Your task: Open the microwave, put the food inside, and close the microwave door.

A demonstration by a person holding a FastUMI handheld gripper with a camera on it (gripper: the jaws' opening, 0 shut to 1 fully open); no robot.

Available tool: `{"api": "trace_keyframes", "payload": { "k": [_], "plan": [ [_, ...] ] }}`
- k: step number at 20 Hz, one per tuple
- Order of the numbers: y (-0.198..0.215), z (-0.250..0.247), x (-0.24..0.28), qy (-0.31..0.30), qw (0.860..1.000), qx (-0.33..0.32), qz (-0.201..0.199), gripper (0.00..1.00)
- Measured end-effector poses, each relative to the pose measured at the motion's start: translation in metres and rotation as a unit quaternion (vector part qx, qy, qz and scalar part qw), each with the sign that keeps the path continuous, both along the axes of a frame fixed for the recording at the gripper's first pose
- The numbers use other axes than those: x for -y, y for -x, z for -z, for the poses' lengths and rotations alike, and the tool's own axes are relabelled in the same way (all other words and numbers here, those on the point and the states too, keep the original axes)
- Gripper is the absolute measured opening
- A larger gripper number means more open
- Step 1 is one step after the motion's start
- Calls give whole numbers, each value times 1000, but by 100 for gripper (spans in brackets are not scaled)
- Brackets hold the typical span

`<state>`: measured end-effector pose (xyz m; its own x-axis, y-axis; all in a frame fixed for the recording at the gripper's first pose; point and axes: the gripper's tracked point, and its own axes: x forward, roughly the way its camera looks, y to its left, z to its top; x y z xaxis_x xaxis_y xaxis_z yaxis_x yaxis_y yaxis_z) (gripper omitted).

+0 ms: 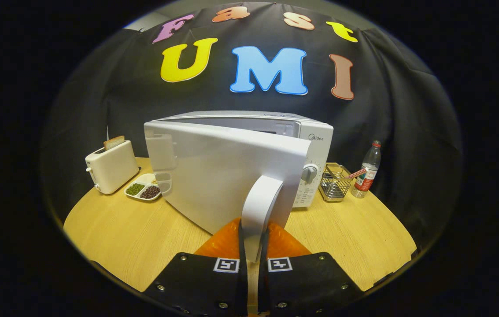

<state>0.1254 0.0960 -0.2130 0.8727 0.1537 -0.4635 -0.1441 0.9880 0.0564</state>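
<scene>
A white microwave [315, 145] stands at the middle of the round wooden table [134, 237]. Its door [214, 176] is swung partly open toward me, hinged on the left. My gripper [253, 246] is shut on the door handle [261, 207], a white vertical bar at the door's right edge, with one finger on each side of it. A white divided dish of food [144, 189], holding green and dark beans, lies on the table left of the door, beside the toaster. The microwave's inside is hidden behind the door.
A white toaster [112, 166] with a bread slice stands at the far left. Right of the microwave sit a wire basket [335, 182] and a plastic bottle [367, 175]. Black cloth closes off the back.
</scene>
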Motion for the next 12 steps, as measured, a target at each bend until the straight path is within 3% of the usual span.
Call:
{"api": "trace_keyframes", "payload": {
  "k": [12],
  "plan": [
    [75, -12, -65, -11, 999, -8, -37, 13]
  ]
}}
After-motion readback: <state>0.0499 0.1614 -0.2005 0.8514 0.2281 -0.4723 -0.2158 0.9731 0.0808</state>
